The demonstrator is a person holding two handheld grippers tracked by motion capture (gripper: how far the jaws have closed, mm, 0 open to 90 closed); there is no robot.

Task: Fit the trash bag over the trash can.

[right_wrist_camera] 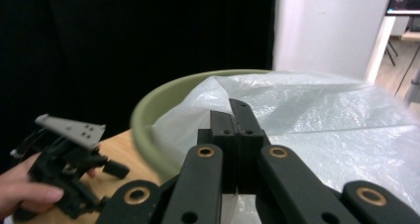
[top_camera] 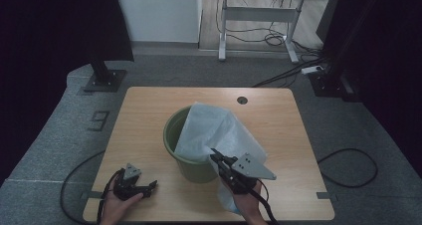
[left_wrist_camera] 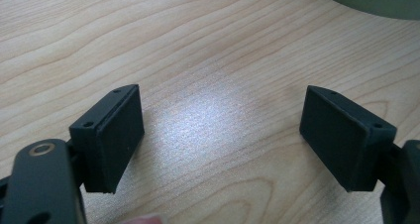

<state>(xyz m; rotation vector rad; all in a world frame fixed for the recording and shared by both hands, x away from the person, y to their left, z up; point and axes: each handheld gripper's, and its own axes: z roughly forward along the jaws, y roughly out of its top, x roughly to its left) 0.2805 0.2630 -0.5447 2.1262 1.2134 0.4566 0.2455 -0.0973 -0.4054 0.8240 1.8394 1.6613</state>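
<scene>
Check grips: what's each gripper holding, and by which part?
Right gripper is shut on the white bag, pinching its near edge by the green bin's rim. Left gripper is open, holding nothing.

Right hand-held gripper (right_wrist_camera: pixel 236 116): both black jaws pressed flat together, a thin fold of the white bag (right_wrist_camera: pixel 327 125) running in between them at the base. Bag is translucent, crinkled, draped over the near rim of the green bin (right_wrist_camera: pixel 148 116) and spreading to the right. Bin rim curves from lower centre up to the left. At far left, the left hand-held gripper (right_wrist_camera: pixel 116 168) rests on the desk (right_wrist_camera: pixel 124 152), held by a hand (right_wrist_camera: pixel 20 187), grey plate on top. Dark backdrop behind.
</scene>
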